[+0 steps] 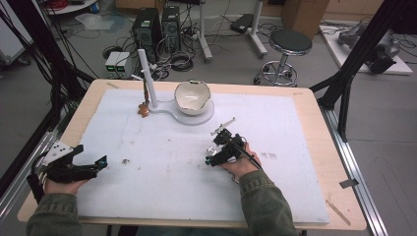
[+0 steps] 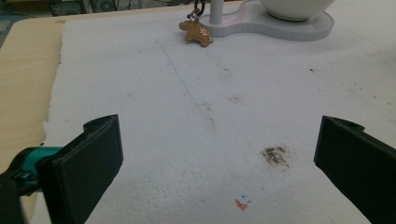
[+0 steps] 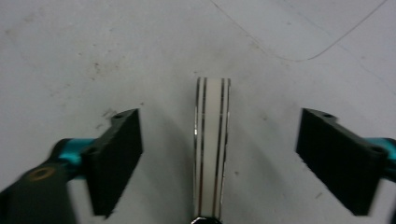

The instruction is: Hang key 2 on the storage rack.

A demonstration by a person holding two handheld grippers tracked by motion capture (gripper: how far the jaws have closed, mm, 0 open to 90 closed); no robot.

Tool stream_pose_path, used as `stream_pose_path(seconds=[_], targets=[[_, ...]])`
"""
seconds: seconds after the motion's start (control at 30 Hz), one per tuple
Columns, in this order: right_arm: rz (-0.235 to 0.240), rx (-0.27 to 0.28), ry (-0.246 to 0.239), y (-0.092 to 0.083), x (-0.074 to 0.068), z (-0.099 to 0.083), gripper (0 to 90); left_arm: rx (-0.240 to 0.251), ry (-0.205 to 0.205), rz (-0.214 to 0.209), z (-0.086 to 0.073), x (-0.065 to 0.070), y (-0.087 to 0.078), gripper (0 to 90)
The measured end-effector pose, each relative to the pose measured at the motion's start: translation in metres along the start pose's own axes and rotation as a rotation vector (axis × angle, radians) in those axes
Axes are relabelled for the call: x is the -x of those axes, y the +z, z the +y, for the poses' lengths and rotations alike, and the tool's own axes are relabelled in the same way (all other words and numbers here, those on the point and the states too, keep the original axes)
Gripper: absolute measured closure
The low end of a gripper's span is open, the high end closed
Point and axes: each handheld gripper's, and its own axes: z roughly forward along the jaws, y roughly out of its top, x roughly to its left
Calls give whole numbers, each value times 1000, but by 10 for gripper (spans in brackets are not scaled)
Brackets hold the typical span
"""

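right tongs [image 3: 219,154] gaping | white striped strip [image 3: 211,144] between jaws, lengthwise along them

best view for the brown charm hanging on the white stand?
Left gripper view: the brown charm is sharp and its lobed shape reads clearly beside the white stand. The high view shows it small and blurred by the post.

The left gripper [image 2: 219,163] hangs low over the white foam sheet [image 2: 140,130] with its two black jaws spread wide and nothing between them. On the sheet near the right jaw lies a dark smudge [image 2: 275,155], with a small orange mark [image 2: 241,204] nearer. Far ahead, a brown gingerbread-shaped charm [image 2: 196,31] rests just left of a white stand base [image 2: 299,30] carrying a white bowl [image 2: 295,8].
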Motion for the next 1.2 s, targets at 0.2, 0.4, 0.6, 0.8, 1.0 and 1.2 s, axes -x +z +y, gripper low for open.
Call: stream_pose_path(seconds=[0.2,0.4,0.6,0.8,1.0,1.2], targets=[[57,-48,41,0,6,4,312,-8,4,-3,0,0,1,17],[72,-92,47,1,9,2,533,-7,6,-5,-1,0,1,17],[82,-104,52,0,10,1,730,-9,6,-5,-1,0,1,17],[92,-48,104,-15,12,0,746,-11,-1,-8,-2,0,0,17],[92,13,124,-31,13,-1,747,-5,-2,-10,-2,1,-1,17],[80,75,119,-47,12,6,747,-2,-4,-8,-3,1,-2,17]])
